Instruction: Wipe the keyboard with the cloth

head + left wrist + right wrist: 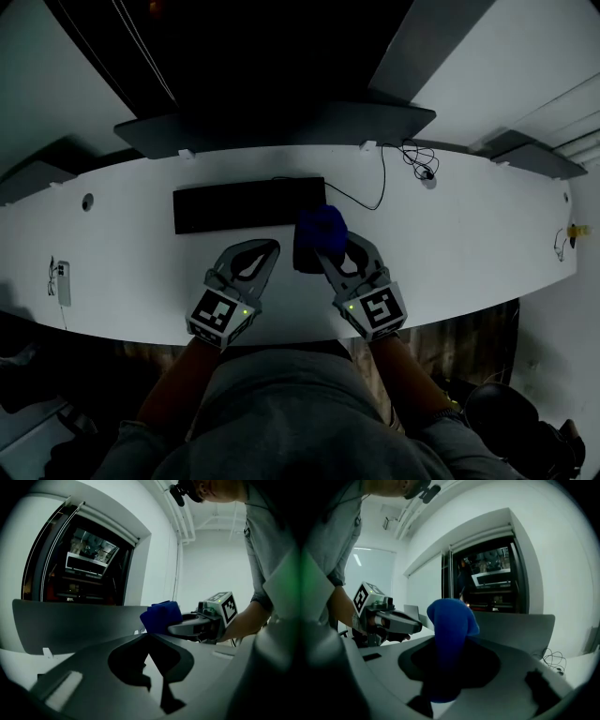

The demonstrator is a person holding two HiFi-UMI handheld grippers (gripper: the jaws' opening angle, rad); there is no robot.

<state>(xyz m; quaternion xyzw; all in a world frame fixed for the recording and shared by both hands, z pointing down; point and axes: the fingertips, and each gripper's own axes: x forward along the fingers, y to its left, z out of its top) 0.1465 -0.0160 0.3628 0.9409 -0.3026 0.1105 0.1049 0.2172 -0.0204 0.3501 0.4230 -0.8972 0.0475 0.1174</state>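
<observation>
Seemingly soft and light, the cloth (321, 225) bunches in the clamped right gripper (325, 246) at the keyboard's (246, 204) right end; the left gripper (268, 249) is closed, empty.

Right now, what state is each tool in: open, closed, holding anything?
Left tool: closed, nothing between its jaws.
Right tool: closed on the blue cloth.
</observation>
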